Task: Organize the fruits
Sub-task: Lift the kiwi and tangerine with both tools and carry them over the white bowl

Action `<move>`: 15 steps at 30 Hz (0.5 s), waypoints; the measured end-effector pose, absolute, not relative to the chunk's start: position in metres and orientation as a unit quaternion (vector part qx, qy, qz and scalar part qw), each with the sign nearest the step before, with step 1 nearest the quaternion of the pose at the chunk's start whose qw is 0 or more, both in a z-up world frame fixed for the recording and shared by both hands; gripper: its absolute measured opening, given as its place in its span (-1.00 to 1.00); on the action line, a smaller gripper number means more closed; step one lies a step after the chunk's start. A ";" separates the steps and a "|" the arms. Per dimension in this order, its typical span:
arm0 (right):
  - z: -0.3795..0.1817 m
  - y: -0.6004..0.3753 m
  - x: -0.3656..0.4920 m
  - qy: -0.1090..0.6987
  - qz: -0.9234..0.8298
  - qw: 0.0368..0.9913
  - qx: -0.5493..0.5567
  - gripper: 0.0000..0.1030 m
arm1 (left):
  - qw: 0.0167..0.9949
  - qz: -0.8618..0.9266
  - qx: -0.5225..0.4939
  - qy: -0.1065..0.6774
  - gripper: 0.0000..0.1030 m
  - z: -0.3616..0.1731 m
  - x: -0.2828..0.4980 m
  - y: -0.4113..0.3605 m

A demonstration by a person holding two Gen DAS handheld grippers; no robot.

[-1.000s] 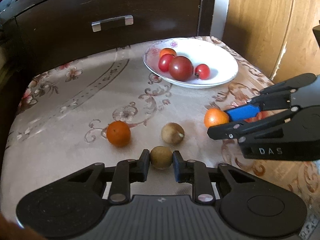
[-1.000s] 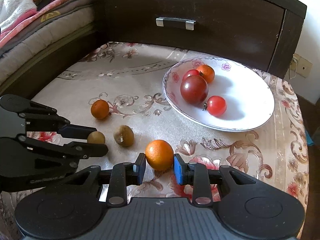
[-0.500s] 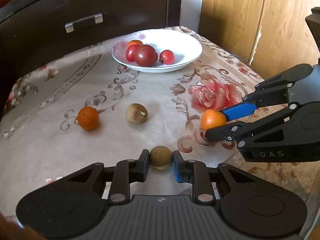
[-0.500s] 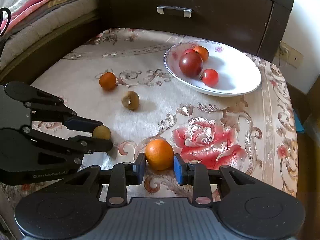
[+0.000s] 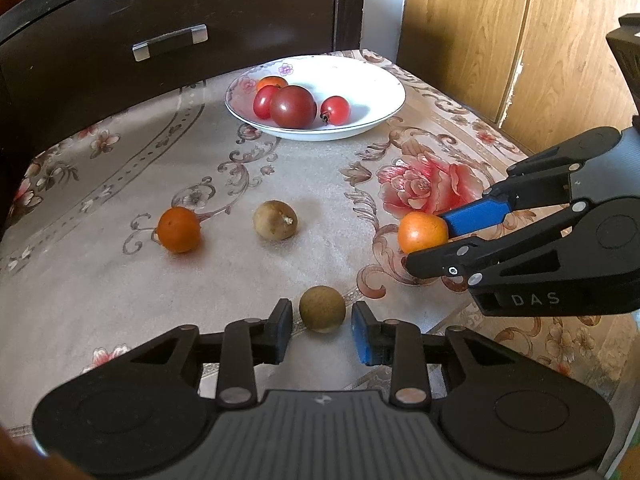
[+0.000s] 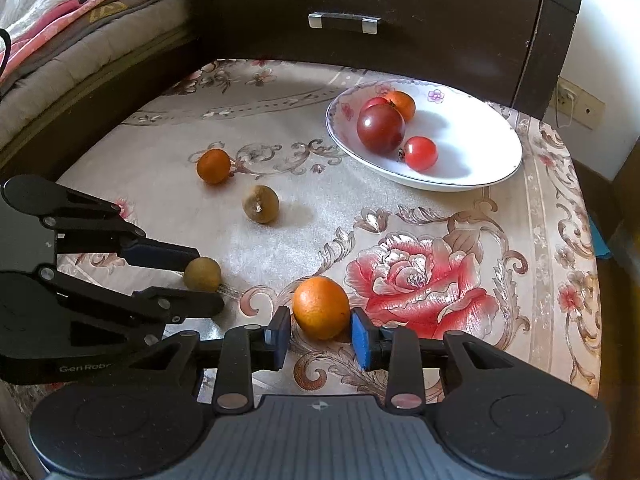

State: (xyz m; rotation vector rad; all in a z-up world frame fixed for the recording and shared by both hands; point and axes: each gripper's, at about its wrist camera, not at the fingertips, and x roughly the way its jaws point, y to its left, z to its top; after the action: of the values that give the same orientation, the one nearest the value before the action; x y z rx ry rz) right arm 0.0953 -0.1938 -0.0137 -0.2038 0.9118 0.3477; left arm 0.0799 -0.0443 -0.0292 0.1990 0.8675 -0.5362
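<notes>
— So, what are the two tongs doing?

— Both are sitting low over the flowery tablecloth [image 6: 400, 224]. The left gripper [image 5: 322, 330] is spread open, and a little brown-green fruit [image 5: 322, 309] is sitting on the cloth between its fingers. I am seeing a gap on each side, so nothing is squeezing it.

— And the other one?

— The right gripper [image 6: 320, 338] is spread open too. A big orange [image 6: 321, 307] is resting on the cloth between its blue pads [image 6: 361, 338]. One pad is looking very close to the orange, but I cannot tell if it is touching.

— Where is the rest of the fruit lying?

— A white plate [image 5: 372, 80] is sitting at the far side of the table, near the dark drawer [image 6: 400, 40]. Four round things are lying in it: a big dark red tomato [image 5: 293, 106], a small red tomato [image 5: 335, 110] just beside it, another red tomato [image 5: 262, 101] on its other side, and a small orange fruit [image 5: 272, 81] behind them.

— Is anything else lying on the cloth?

— Yes. A small orange one [image 5: 178, 229] and a brown fruit with a stem spot [image 5: 275, 220] are sitting near each other, between the plate and the grippers. They are not touching.
</notes>
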 end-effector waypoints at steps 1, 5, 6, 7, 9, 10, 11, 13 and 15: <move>-0.014 -0.193 0.095 0.437 0.165 0.879 -0.099 -0.46 | 0.868 -0.255 0.095 0.415 -0.22 -0.029 0.080 -0.045; -0.015 -0.193 0.095 0.437 0.160 0.879 -0.102 -0.52 | 0.863 -0.259 0.093 0.423 -0.35 -0.027 0.082 -0.047; -0.015 -0.193 0.095 0.437 0.160 0.879 -0.101 -0.52 | 0.862 -0.259 0.094 0.424 -0.38 -0.027 0.083 -0.048; -0.014 -0.193 0.096 0.438 0.161 0.879 -0.098 -0.53 | 0.862 -0.260 0.095 0.425 -0.38 -0.026 0.083 -0.050; -0.012 -0.194 0.096 0.438 0.162 0.879 -0.093 -0.53 | 0.861 -0.263 0.095 0.424 -0.38 -0.025 0.083 -0.052; -0.011 -0.194 0.095 0.436 0.162 0.881 -0.092 -0.53 | 0.862 -0.264 0.096 0.421 -0.38 -0.023 0.084 -0.054; -0.009 -0.194 0.095 0.434 0.162 0.882 -0.090 -0.53 | 0.863 -0.265 0.096 0.418 -0.38 -0.021 0.084 -0.056; -0.006 -0.195 0.095 0.430 0.160 0.885 -0.085 -0.53 | 0.867 -0.267 0.092 0.411 -0.38 -0.016 0.086 -0.058; -0.003 -0.198 0.096 0.425 0.154 0.888 -0.080 -0.53 | 0.871 -0.264 0.091 0.404 -0.38 -0.012 0.089 -0.060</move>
State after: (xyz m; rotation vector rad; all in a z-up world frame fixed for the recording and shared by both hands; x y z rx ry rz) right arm 0.0962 -0.1979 -0.0029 -0.1664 0.8833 0.3197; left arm 0.0893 -0.0605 -0.0123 0.1902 0.8450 -0.5514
